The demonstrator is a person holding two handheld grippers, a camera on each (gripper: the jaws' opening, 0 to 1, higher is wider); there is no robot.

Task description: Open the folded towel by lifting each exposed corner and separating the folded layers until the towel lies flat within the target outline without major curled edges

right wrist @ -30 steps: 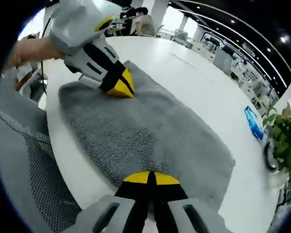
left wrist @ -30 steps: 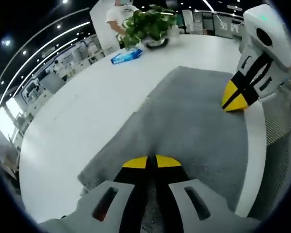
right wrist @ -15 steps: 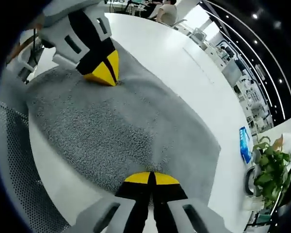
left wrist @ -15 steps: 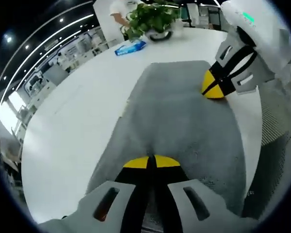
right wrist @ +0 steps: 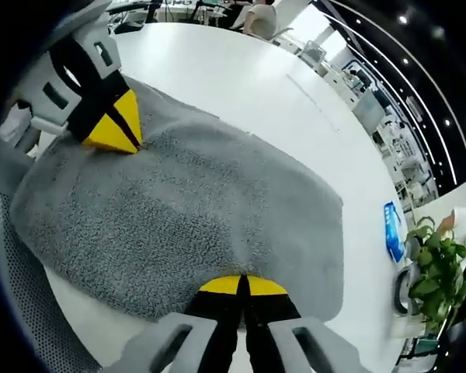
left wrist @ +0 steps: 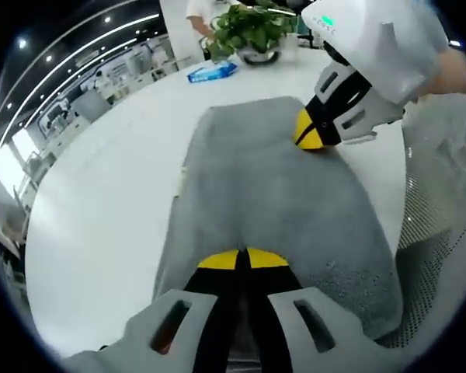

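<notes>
At the bottom centre of the left gripper view, the left gripper (left wrist: 242, 258) had its yellow-tipped jaws pinched together on the near edge of the grey towel (left wrist: 272, 186), which lay across the white table (left wrist: 101, 202). At upper right, the right gripper (left wrist: 311, 134) gripped the towel's far edge. In the right gripper view, the right gripper (right wrist: 241, 284) clamped the towel (right wrist: 194, 210) at bottom centre, the left gripper (right wrist: 115, 128) at upper left. A potted plant (left wrist: 248, 27) and a blue packet (left wrist: 211, 72) stood at the top.
</notes>
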